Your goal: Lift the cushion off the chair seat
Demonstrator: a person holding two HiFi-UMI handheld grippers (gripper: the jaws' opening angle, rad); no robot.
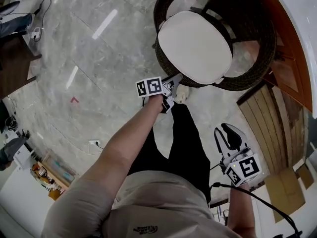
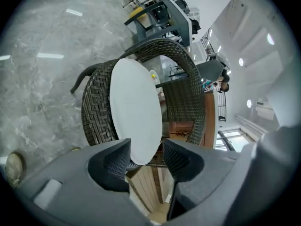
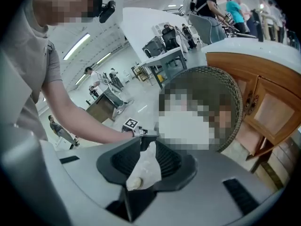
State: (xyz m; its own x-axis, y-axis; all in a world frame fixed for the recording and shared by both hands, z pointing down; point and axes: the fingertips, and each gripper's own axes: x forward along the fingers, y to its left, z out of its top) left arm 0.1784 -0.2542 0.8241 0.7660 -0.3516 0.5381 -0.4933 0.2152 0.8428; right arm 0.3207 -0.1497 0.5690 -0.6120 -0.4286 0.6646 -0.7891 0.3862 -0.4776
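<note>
The white oval cushion (image 1: 194,46) lies flat on the seat of a dark wicker tub chair (image 1: 257,58) at the upper right of the head view. My left gripper (image 1: 171,93) reaches toward the chair's near edge, short of it. In the left gripper view its jaws (image 2: 146,147) stand open; the cushion (image 2: 134,109) shows beyond them, untouched, on the chair (image 2: 96,112). My right gripper (image 1: 227,133) hangs lower right beside my leg, away from the chair. In the right gripper view it (image 3: 149,142) stands open on nothing, with only floor and a shoe in the gap. A mosaic patch covers the cushion there.
A wooden cabinet (image 1: 287,73) under a white counter (image 1: 297,14) stands close behind and right of the chair. A slatted wooden panel (image 1: 262,118) runs along the right. Grey marble floor (image 1: 99,58) spreads to the left. People and workbenches (image 2: 160,18) are farther off.
</note>
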